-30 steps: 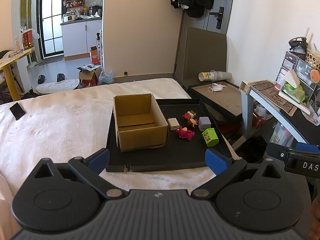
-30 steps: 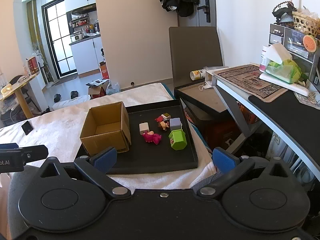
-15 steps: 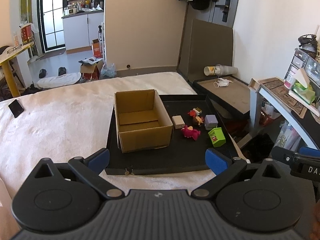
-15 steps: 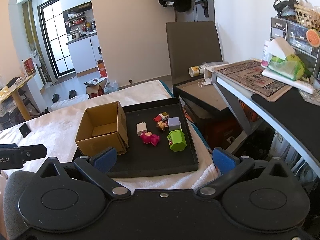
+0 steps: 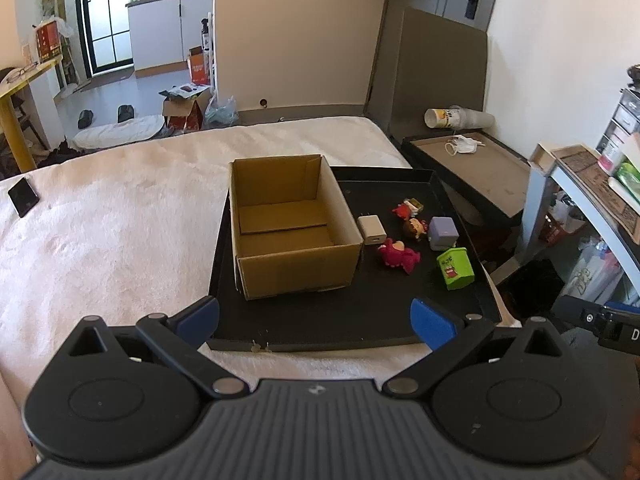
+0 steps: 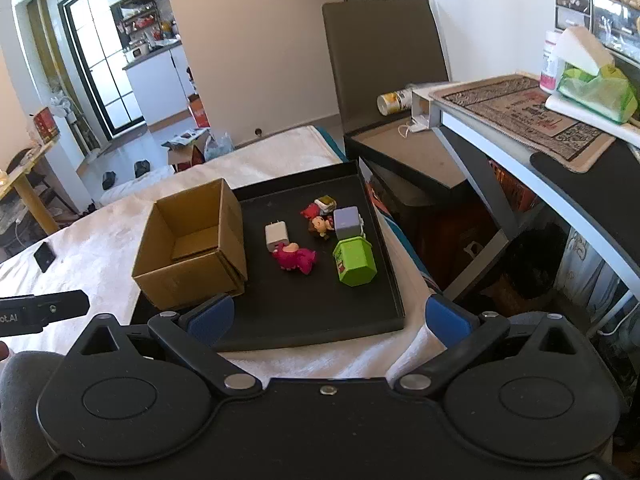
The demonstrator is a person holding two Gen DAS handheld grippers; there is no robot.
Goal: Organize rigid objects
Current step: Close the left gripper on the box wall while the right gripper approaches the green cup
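An open, empty cardboard box (image 5: 288,228) (image 6: 192,248) stands on the left of a black tray (image 5: 360,320) (image 6: 320,312). To its right lie a white charger (image 5: 372,230) (image 6: 277,236), a pink plush toy (image 5: 399,256) (image 6: 296,258), a green box toy (image 5: 455,269) (image 6: 355,261), a lilac cube (image 5: 443,233) (image 6: 347,221), a small doll figure (image 5: 415,227) (image 6: 320,226) and a red and green figure (image 5: 408,208) (image 6: 320,208). My left gripper (image 5: 316,320) and right gripper (image 6: 328,318) are open and empty, both before the tray's near edge.
The tray rests on a white fuzzy blanket (image 5: 100,220). A black phone (image 5: 23,197) lies far left. A second tray with a face mask (image 5: 464,146) and a cup stack (image 5: 456,118) sit beyond on the right. A desk (image 6: 540,120) with tissues stands at right.
Both grippers have moved forward and tilted down toward the tray, so the box and toys look larger and nearer. Both stay open; nothing on the tray has moved.
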